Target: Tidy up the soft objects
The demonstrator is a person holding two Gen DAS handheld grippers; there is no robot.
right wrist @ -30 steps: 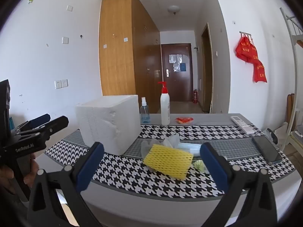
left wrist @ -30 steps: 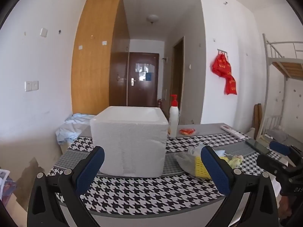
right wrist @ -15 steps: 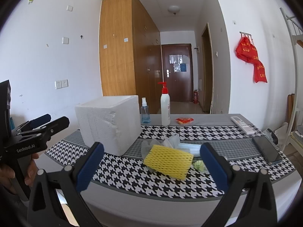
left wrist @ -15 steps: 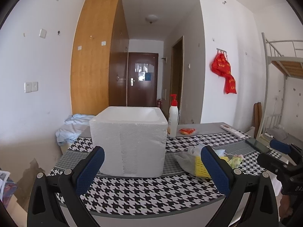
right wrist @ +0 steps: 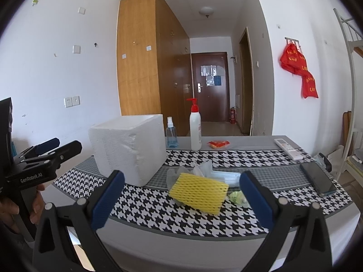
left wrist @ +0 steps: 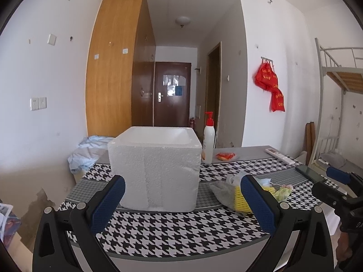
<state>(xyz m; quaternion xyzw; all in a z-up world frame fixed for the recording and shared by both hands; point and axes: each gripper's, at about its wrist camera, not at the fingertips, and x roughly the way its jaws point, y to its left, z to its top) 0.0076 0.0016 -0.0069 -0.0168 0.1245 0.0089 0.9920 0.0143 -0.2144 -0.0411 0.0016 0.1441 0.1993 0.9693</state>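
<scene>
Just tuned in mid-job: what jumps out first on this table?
The big white foam box dominates the left side of the houndstooth-covered table, open at the top. Just right of it, nearer the front edge, a bright yellow foam net lies on a small heap of crumpled soft items. Both the left gripper and right gripper hang open and empty, short of the table.

Walls: we see white plaster (right wrist: 56,79).
Wardrobe: tall, wooden (right wrist: 138,68).
Door: dark brown (right wrist: 209,86), down the hallway.
Light: ceiling lamp (right wrist: 206,11).
Bunk frame: far right (left wrist: 340,68).
</scene>
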